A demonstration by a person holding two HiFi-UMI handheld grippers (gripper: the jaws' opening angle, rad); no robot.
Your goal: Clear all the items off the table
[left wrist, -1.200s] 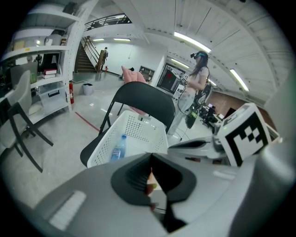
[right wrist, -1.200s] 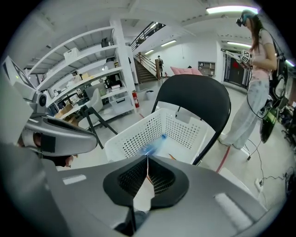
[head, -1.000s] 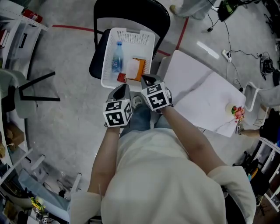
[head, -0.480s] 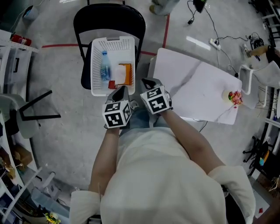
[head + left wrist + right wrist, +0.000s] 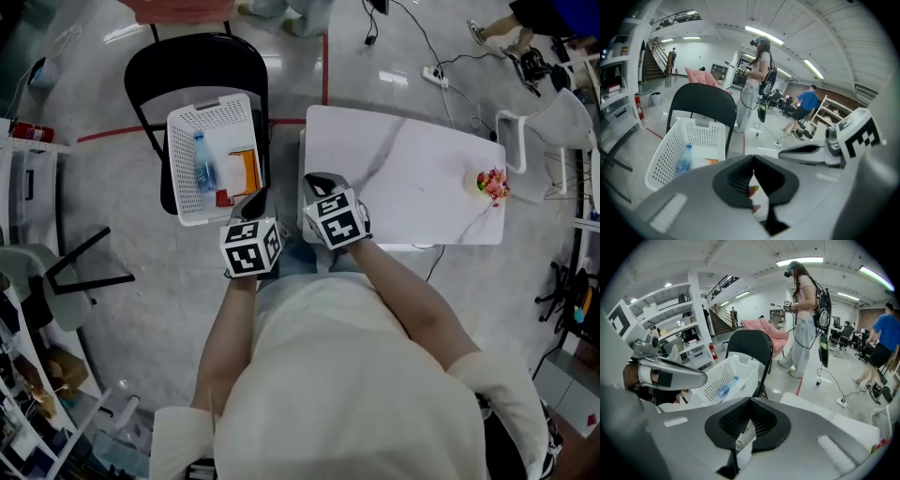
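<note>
A white basket (image 5: 184,169) sits on a black folding chair (image 5: 187,66) left of the white table (image 5: 403,187). In it lie a water bottle (image 5: 200,161), an orange packet (image 5: 247,172) and a small red item (image 5: 223,198). A small colourful flower-like item (image 5: 487,181) stands on the table's right end. My left gripper (image 5: 261,195) and right gripper (image 5: 317,180) hang side by side between basket and table, both shut and empty. The basket (image 5: 670,150) and bottle (image 5: 684,159) show in the left gripper view, as do the basket (image 5: 726,373) and table (image 5: 848,427) in the right gripper view.
Other people stand and walk beyond the chair (image 5: 806,315). Cables and a power strip (image 5: 436,77) lie on the floor behind the table. A white chair (image 5: 539,141) stands at the table's right end. Shelving and a fire extinguisher (image 5: 28,133) line the left side.
The view has swung right: basket and chair slid left, and the whole table has come into sight. Both grippers moved together from the basket toward the table's near-left corner, staying shut.
</note>
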